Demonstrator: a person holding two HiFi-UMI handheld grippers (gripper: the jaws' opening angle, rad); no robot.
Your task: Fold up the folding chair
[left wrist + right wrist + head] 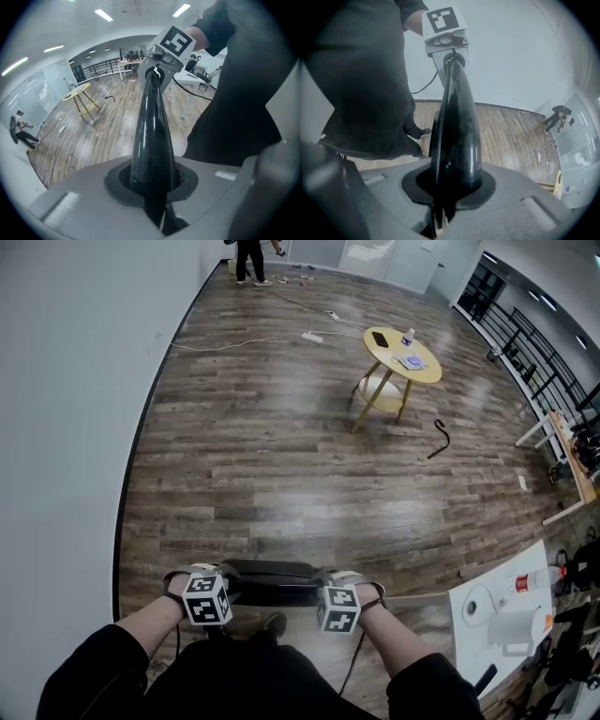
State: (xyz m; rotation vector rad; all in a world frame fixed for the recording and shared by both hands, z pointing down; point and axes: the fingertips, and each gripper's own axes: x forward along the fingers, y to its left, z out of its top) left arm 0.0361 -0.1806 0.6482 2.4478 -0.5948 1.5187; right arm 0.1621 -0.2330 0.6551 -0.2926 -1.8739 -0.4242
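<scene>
Beside a white table, the left gripper and right gripper clench their fingers on, seemingly, the folding chair.

The wood-plank floor is carrying a round yellow table standing well out, with a black strap lying near it. A white power strip is lying farther off, its cable trailing left. The folding chair is standing nearest, and a white table is standing to its right.

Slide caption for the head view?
Left hand-held gripper and right hand-held gripper clamp the top of the black folding chair; yellow table beyond.
</scene>
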